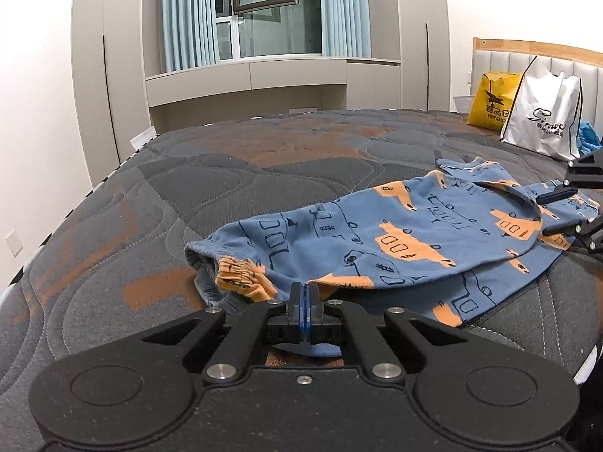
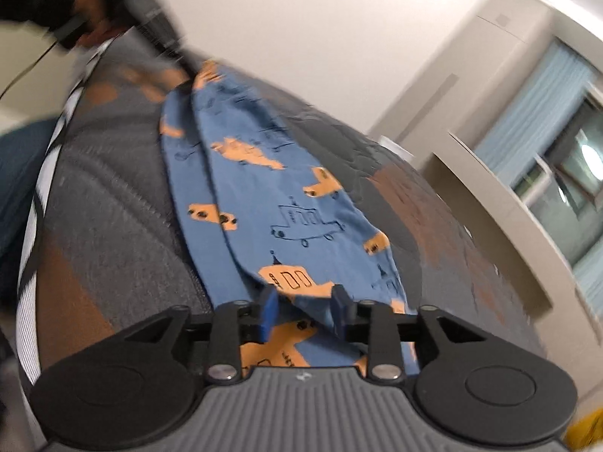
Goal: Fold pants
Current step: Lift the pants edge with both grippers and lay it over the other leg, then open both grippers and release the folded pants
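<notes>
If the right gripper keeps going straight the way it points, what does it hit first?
Most likely the pants: the open right gripper already has the blue fabric between its fingers, lying on the mattress. Depth is unclear.

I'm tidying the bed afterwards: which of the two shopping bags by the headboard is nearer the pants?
The white bag, with black script lettering; it stands closer to the pants than the yellow bag behind it.

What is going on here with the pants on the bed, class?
A person is folding blue patterned pants on a quilted mattress with a handheld gripper in each hand. The left gripper is shut on the fabric's near edge by the cuffs. The right gripper stands open at the other end, cloth lying between its fingers without being pinched. The pants lie doubled lengthwise, one leg over the other. A yellow bag and a white bag stand by the headboard.
</notes>
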### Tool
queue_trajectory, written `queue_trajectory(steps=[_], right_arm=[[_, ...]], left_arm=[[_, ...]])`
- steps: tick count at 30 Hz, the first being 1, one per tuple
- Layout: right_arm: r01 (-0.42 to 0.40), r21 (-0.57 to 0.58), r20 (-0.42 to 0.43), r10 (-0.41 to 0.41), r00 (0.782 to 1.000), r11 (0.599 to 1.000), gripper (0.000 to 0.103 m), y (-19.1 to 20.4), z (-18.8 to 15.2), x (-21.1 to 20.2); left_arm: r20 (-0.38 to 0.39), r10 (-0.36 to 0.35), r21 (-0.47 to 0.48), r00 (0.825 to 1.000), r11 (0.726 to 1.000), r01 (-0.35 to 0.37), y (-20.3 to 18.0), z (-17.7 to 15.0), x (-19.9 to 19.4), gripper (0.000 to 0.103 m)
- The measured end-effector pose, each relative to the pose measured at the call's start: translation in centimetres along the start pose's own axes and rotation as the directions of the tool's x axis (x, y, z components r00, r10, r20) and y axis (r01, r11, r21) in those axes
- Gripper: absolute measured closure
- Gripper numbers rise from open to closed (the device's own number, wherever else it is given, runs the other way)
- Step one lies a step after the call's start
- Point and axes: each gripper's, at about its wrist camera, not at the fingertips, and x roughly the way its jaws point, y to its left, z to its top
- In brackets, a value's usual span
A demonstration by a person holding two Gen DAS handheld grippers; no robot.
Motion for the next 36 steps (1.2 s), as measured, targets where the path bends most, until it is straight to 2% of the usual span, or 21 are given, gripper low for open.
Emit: queue_trajectory(steps=[1,3,4,5,6,15,21,26,28,29,30,31,32,33,34,35,36], right_arm=[[-0.010,-0.042,-0.009,0.010,1.000,0.999,0.060,0.2,0.2,0.2],[-0.030,-0.117,-0.043,0.025,0.999,0.993,0.062,0.4,0.7,1.0],[-0.043,-0.139,-0.064,0.034,0.997,0.989,0.071,0.5,0.7,1.4],[-0.048,-0.163,-0.082,0.035,0.996,0.985,0.092,0.6,0.8,1.8],[-0.037,-0.183,-0.091,0.021,0.996,0.982,0.098,0.7,0.8,2.1],[-0.018,-0.154,-0.065,0.009,0.998,0.988,0.101,1.3,1.1,-0.4],[-0.053,-0.147,-0.079,0.042,0.996,0.988,0.101,2.5,0.6,-1.1],[-0.054,-0.135,-0.100,0.040,0.994,0.989,0.100,3.3,-0.1,-0.4],[-0.039,-0.117,-0.092,0.029,0.995,0.992,0.099,3.5,-0.3,0.0],[-0.029,-0.105,-0.085,0.020,0.996,0.994,0.095,3.4,-0.4,0.0],[-0.020,-0.089,-0.081,0.013,0.997,0.996,0.092,3.3,-0.5,-0.1],[-0.005,-0.064,-0.074,0.001,0.997,0.998,0.080,3.0,-0.6,-0.4],[0.014,-0.043,-0.065,-0.017,0.998,0.999,0.059,2.8,-0.8,-0.7],[0.045,-0.006,-0.050,-0.045,0.998,0.999,0.047,2.4,-1.2,-1.2],[0.062,0.032,-0.037,-0.061,0.997,0.998,0.024,1.8,-1.3,-1.5],[0.069,0.087,-0.021,-0.068,0.997,0.994,0.009,1.2,-1.7,-1.9],[0.074,0.156,-0.002,-0.075,0.997,0.985,0.007,0.4,-2.2,-2.4]], left_arm=[[0.001,0.003,0.001,1.000,1.000,-0.003,-0.1,0.0,0.0,0.103],[0.006,0.007,-0.004,1.000,1.000,-0.007,-0.1,0.0,0.0,0.103],[0.008,0.008,-0.008,1.000,1.000,-0.008,-0.1,0.0,0.0,0.103],[0.009,0.010,-0.010,1.000,1.000,-0.010,-0.1,-0.1,0.0,0.103],[0.011,0.011,-0.011,1.000,1.000,-0.011,-0.1,-0.1,0.0,0.103],[0.013,0.011,-0.011,1.000,1.000,-0.011,0.3,-0.6,-1.3,0.103],[-0.019,0.000,-0.052,1.000,0.999,-0.001,0.4,-2.2,-1.3,0.103],[-0.051,-0.019,-0.086,0.999,0.996,0.015,0.6,-3.3,-1.1,0.103],[-0.038,-0.023,-0.125,0.999,0.992,0.018,1.1,-3.6,-1.0,0.099],[-0.035,-0.025,-0.148,0.999,0.989,0.020,1.2,-3.6,-1.1,0.086],[-0.029,-0.031,-0.173,0.999,0.985,0.025,1.3,-3.6,-1.3,0.064],[-0.020,-0.035,-0.193,0.999,0.981,0.031,1.2,-3.4,-1.5,0.052],[-0.001,-0.030,-0.209,1.000,0.978,0.029,0.9,-3.3,-1.9,0.031],[0.021,-0.019,-0.210,1.000,0.977,0.024,0.3,-3.2,-2.2,0.019],[0.041,-0.012,-0.204,0.999,0.979,0.020,-0.6,-2.9,-2.3,0.016],[0.055,-0.012,-0.197,0.998,0.980,0.023,-1.4,-2.6,-2.4,0.010],[0.070,-0.015,-0.193,0.997,0.981,0.029,-2.3,-2.1,-2.2,0.003]])
